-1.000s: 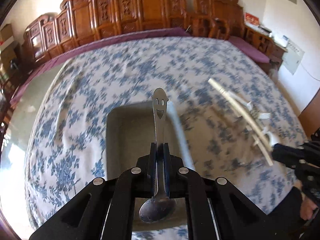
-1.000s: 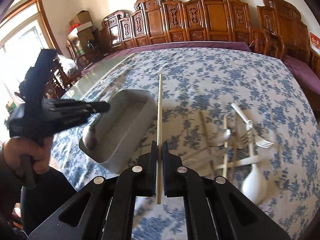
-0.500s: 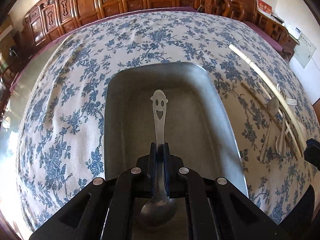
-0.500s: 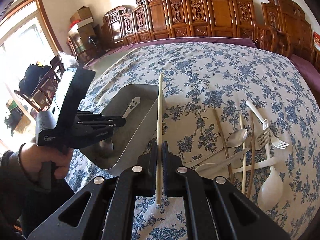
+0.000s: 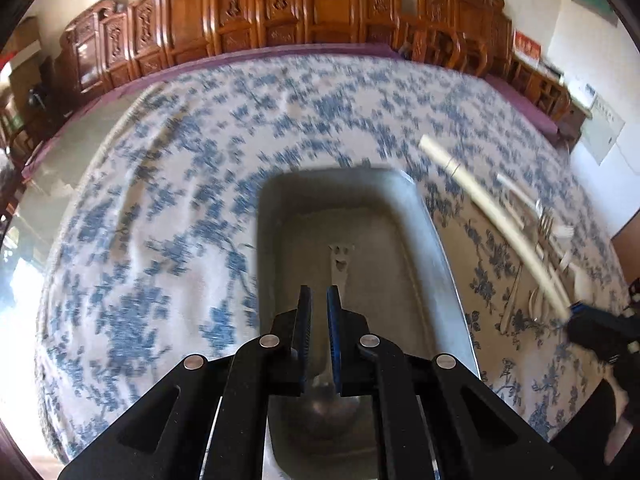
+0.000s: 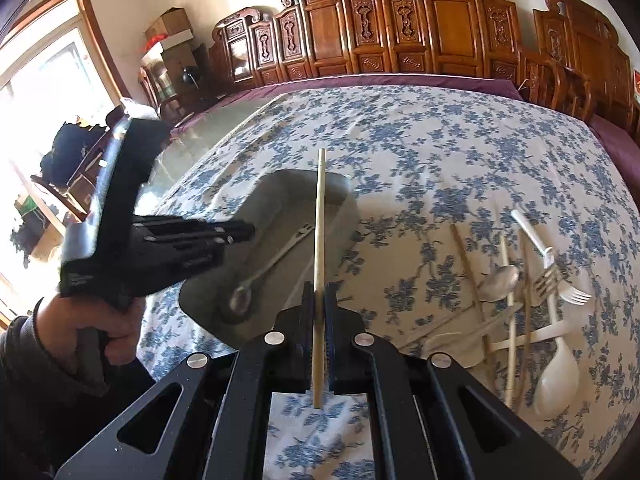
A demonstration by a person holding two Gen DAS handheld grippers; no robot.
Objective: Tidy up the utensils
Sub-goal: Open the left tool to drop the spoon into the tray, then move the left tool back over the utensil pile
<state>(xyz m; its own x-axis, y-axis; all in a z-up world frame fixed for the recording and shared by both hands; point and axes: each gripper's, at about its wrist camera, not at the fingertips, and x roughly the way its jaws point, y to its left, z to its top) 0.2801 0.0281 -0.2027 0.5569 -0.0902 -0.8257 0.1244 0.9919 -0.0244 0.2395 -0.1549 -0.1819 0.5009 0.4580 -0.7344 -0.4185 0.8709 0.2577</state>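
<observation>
Carved wooden chairs (image 6: 440, 24) line the wall behind our desk (image 6: 460, 152), which carries a blue floral cloth.

Item: grey metal tray (image 6: 276, 192), on the desk's left part. Contents: one steel spoon (image 6: 266, 270) with a smiling face cut into its handle, lying flat on the tray floor.

Item: left gripper (image 5: 319, 312), above the tray; its fingers (image 5: 303, 320) stand narrowly apart, holding nothing.

Item: right gripper (image 6: 319, 312), fingers closed on one pale chopstick (image 6: 319, 248), pointing forward over the tray's edge.

Item: loose utensils (image 6: 520, 292) piled on the cloth right of the tray: white plastic spoon (image 6: 558, 372), forks, chopsticks, metal spoon.
</observation>
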